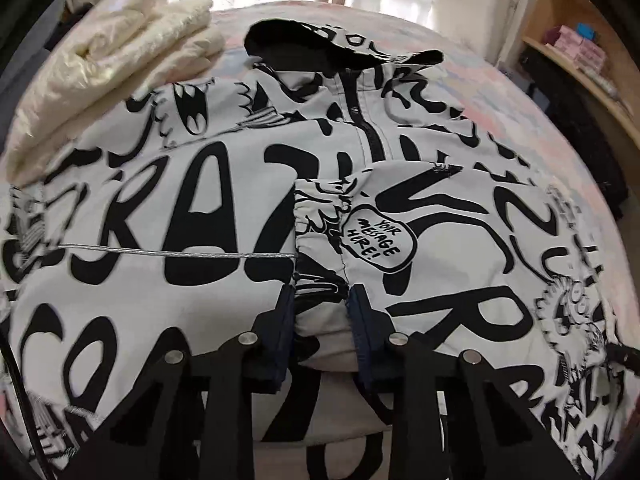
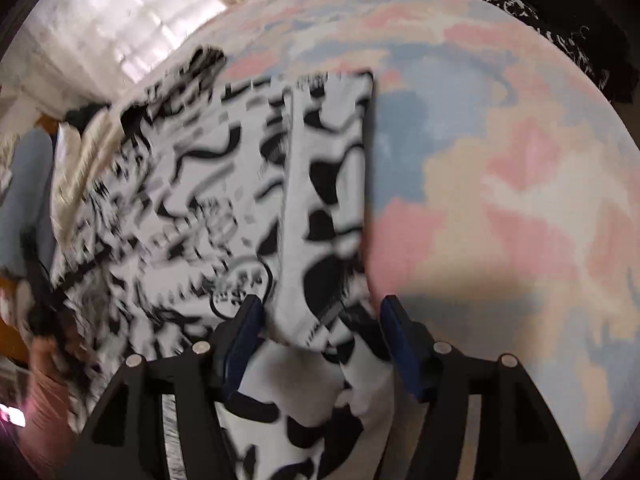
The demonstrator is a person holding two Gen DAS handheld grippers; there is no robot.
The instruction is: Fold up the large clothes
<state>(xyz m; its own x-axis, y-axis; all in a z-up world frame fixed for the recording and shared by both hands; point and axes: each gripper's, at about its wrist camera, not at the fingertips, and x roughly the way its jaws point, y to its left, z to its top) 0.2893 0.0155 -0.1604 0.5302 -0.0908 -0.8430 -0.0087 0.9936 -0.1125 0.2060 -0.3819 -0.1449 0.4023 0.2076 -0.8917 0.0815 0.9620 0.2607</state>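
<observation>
1. A pastel pink, blue and cream patterned bed cover (image 2: pixel 500 168) carries the work; a folded cream quilted blanket (image 1: pixel 100 68) lies at its far left corner.
2. The white jacket with black graffiti lettering (image 1: pixel 224 200) lies spread across it, hood far, zip running away from the left camera.
3. Its elastic-cuffed sleeve (image 1: pixel 360 236) lies folded over the chest.
4. The left gripper (image 1: pixel 320 300) pinches that cuff between narrow jaws.
5. The right gripper (image 2: pixel 320 312) has jaws standing half open around a fabric fold at the jacket's right edge; blur hides whether the pads press it.
6. The next fold likely turns on that right edge, nearer the right hand.
</observation>
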